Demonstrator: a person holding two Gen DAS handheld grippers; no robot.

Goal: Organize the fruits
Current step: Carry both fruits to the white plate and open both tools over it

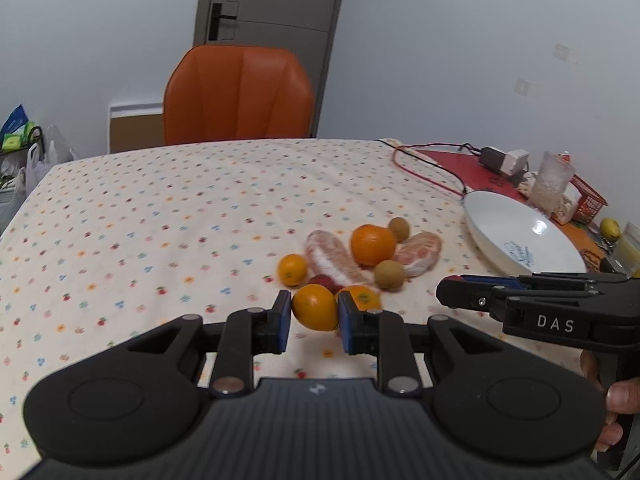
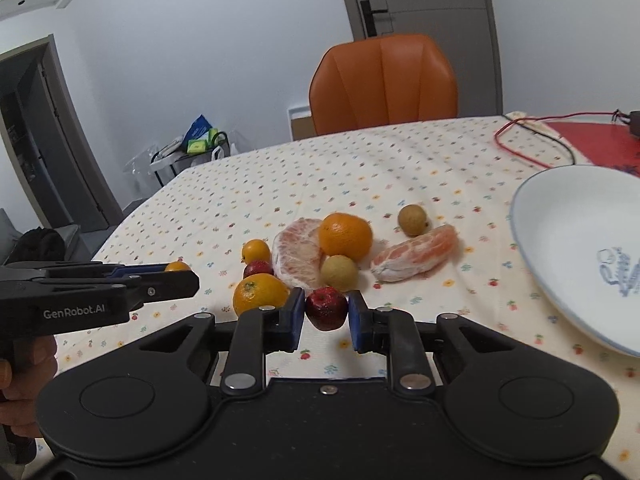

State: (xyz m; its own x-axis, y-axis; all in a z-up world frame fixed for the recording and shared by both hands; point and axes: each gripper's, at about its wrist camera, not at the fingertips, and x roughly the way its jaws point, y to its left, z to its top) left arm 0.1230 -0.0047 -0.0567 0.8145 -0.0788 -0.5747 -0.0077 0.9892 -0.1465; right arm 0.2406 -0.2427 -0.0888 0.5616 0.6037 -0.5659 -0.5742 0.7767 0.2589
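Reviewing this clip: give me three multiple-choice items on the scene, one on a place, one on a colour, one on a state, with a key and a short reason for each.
1. Where does the white round plate lie, seen from the right wrist?
A. right of the fruit pile
B. left of it
C. on the chair

2. What colour is the small round fruit in the right gripper?
A. green
B. dark red
C. yellow

3. What is the state of the left gripper?
A. open, nothing held
B. shut on a small orange citrus fruit
C. out of view

Key: 1 A, the plate sits at the right edge; 2 B, red skin shows between the blue pads; 3 B, both pads press its sides.
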